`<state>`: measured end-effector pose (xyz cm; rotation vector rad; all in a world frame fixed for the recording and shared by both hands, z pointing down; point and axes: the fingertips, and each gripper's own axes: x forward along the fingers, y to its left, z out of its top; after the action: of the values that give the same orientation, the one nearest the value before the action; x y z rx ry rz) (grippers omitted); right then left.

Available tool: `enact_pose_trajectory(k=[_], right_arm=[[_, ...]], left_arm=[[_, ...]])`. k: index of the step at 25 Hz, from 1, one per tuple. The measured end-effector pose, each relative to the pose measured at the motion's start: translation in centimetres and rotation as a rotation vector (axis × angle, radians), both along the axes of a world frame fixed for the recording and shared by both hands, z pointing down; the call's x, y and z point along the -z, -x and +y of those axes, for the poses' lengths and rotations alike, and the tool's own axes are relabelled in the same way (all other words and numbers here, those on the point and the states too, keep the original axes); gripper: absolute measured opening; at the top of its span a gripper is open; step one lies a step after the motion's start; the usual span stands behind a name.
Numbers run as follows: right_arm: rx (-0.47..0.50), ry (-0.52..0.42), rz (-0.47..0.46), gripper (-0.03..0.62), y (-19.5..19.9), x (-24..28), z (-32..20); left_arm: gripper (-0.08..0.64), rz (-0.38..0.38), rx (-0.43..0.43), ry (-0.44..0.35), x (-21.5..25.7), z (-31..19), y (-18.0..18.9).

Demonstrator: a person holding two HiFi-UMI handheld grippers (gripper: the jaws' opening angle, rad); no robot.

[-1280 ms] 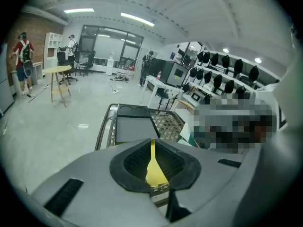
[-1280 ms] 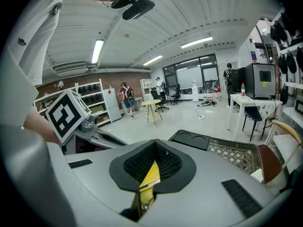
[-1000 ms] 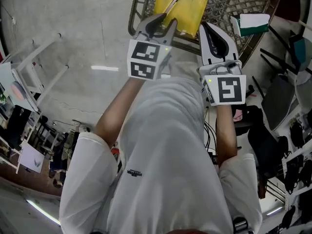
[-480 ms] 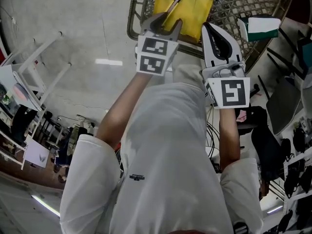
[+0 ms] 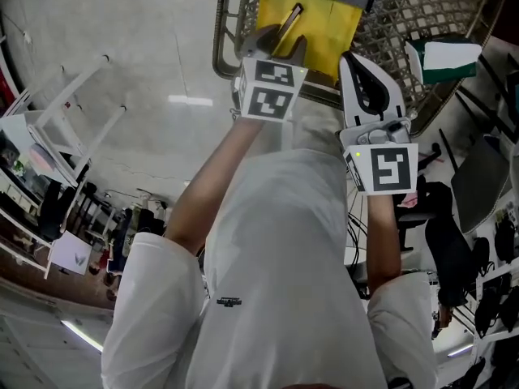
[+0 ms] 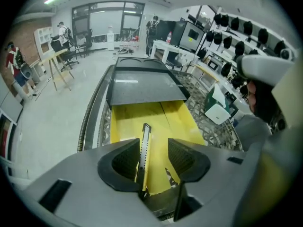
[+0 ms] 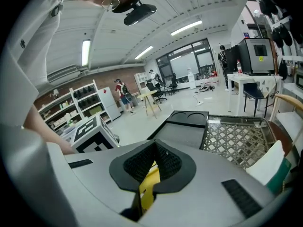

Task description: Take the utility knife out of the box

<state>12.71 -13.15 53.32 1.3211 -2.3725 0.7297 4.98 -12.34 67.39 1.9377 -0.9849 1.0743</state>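
An open yellow box (image 5: 324, 23) rests on a metal mesh table. The utility knife (image 5: 286, 21), slim, with a silver and black body, lies lengthwise on the box floor (image 6: 125, 122). My left gripper (image 5: 278, 40) points steeply down into the box. Its jaws are opening, and the knife (image 6: 145, 143) lies between them close to the left pad, with neither pad pressing on it. In its own view the left gripper (image 6: 154, 152) has a wide gap. My right gripper (image 5: 350, 57) hovers at the box's right side, its pads (image 7: 163, 162) meeting at the tips with nothing held.
A dark grey lid (image 6: 142, 86) with two round recesses covers the box's far end. A green and white carton (image 5: 444, 55) lies on the mesh table (image 5: 405, 10) to the right. White desk frames (image 5: 73, 128) stand at left, dark chairs (image 5: 478, 185) at right.
Both grippers have sunk toward the box. The left one now reaches into it over the knife, and its jaws have spread wider.
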Motion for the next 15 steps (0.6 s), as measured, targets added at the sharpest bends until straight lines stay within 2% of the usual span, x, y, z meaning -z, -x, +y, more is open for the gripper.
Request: enact_pose_trajectory(k=[8, 12, 15], right_arm=[[-0.018, 0.027, -0.008, -0.002, -0.9, -0.7, -0.1], [-0.015, 0.037, -0.009, -0.002, -1.0, -1.0, -0.4], [-0.008, 0.046, -0.011, -0.002, -0.8, -1.0, -0.4]], left_arm=[[0.179, -0.066, 0.006, 0.056, -2.4, -0.5, 0.0], [0.179, -0.125, 0.038, 0.1, -3.8, -0.7, 0.7], [0.178, -0.155, 0.03, 0.13, -4.6, -0.5, 0.9]])
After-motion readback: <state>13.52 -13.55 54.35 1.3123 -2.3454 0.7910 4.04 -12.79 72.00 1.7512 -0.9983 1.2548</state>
